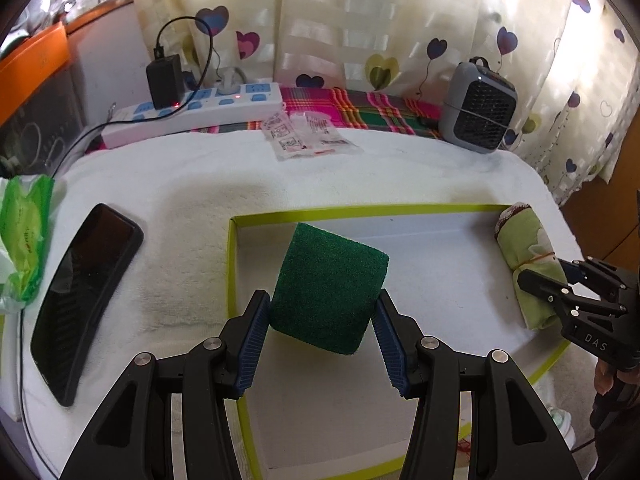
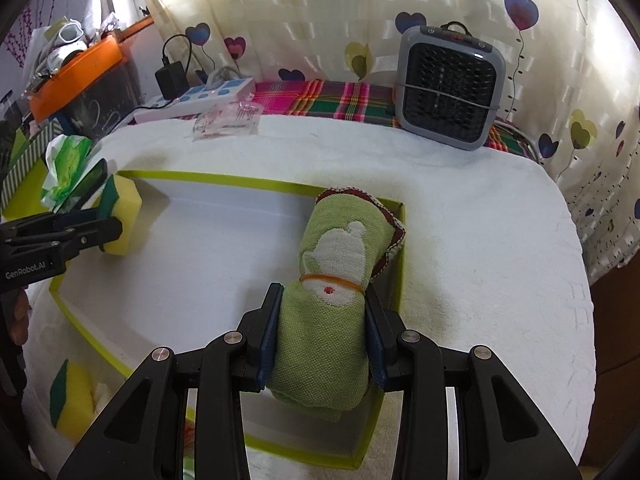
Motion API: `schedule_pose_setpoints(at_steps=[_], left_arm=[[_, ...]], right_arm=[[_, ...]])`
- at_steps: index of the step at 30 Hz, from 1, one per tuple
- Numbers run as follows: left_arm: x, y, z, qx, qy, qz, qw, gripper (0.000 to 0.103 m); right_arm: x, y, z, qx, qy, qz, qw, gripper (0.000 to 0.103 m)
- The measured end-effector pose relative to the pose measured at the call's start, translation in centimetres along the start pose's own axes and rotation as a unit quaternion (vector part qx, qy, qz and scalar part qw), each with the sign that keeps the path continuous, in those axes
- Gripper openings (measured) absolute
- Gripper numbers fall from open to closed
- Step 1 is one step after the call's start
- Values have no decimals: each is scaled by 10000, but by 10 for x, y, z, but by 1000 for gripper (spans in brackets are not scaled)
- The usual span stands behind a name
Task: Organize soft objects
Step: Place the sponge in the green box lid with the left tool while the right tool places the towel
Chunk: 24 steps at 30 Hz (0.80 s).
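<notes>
Home bedrm: heart curtains, power strip, mini heater

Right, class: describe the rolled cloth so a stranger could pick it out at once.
Find the shallow lime-edged box on the white towel. Against its right wall lies the rolled green cloth, clamped in the right gripper. Only it wears an orange rubber band.

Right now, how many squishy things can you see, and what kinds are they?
Sponges: 2, one held in the left gripper over the box, one lying outside it.
Rolled green cloths: 1, held in the right gripper.
Total: 3 soft things.
</notes>
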<state>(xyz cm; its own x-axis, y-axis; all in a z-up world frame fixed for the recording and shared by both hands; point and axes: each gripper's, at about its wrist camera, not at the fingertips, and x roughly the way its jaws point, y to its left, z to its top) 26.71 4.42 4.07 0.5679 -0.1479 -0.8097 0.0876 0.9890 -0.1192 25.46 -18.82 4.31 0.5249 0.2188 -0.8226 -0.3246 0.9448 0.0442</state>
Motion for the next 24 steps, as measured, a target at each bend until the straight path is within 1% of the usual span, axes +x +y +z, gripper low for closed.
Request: schedule_pose_setpoints(at_steps=[11,14,16,23,24], left_arm=[[2,-4,0,51,6,160,9999,51],[3,-3,0,7,19,169,9999,53],[3,-2,0,-31,22,150,9999,53],[0,-3,0,-46,-6,172,9998,57],[0,-4,0,-59,-5,174,9998,58]], right_arm=[[1,4,0,-92,-59,-112,9999,41],[1,4,1,-67,-85,-117,9999,44],[1,6,0,-88,-106,-165,9998,49],[-6,6,-1,-76,-222,-202,9995,53],[-8,6,-1,-70,-252,-210,9994,55]])
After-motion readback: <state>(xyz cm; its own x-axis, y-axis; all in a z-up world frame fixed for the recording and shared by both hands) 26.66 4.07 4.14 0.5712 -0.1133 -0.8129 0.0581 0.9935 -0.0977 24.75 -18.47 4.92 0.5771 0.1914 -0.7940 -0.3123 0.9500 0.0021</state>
